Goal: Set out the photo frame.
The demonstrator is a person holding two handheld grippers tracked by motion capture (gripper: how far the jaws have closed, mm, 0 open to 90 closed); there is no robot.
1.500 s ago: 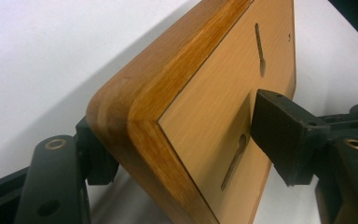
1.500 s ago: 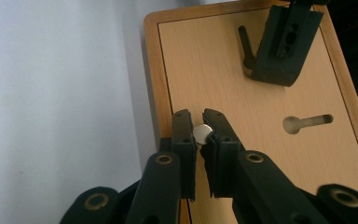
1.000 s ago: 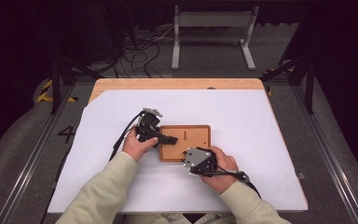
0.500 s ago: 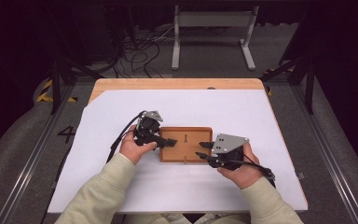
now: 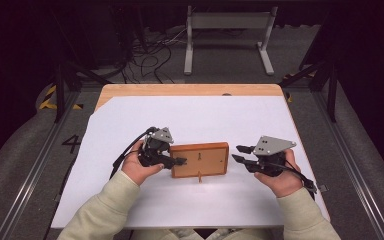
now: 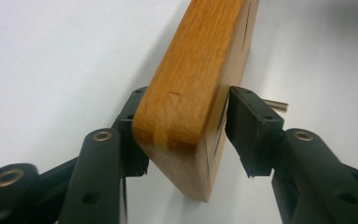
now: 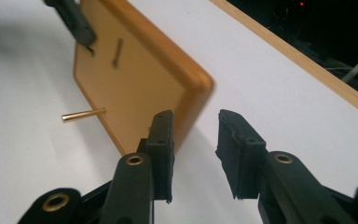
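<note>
Wooden board (image 5: 200, 159) lies flat on the white sheet (image 5: 205, 120) that covers the desk (image 5: 190, 90), at the near centre of the high view. A thin brass pin (image 5: 199, 177) projects from its near long edge.

Left claw (image 5: 180, 161) grips the board's left short end. In the left gripper view, the board (image 6: 200, 84) sits between the two jaws, one pad against each broad face, so the claw is clamped on the board.

Right claw (image 5: 240, 153) is held just off the board's right short end, apart from it. Its jaws stand wide with nothing between them. In the right gripper view, the board's rounded corner (image 7: 200, 81) lies just beyond the jaw tips and the pin (image 7: 84, 114) points out to the left over the sheet. The left claw's jaw (image 7: 74, 21) shows at the board's far end.

Behind the desk, a metal stand (image 5: 227, 35) and loose cables (image 5: 150, 50) rest on the floor. Nothing lies between the right claw and the board.

Compared with half a second earlier, the right claw has moved away from the board's right end toward the right side of the desk. One second earlier it was over the board's near right corner. The left claw keeps its grip on the left end.
</note>
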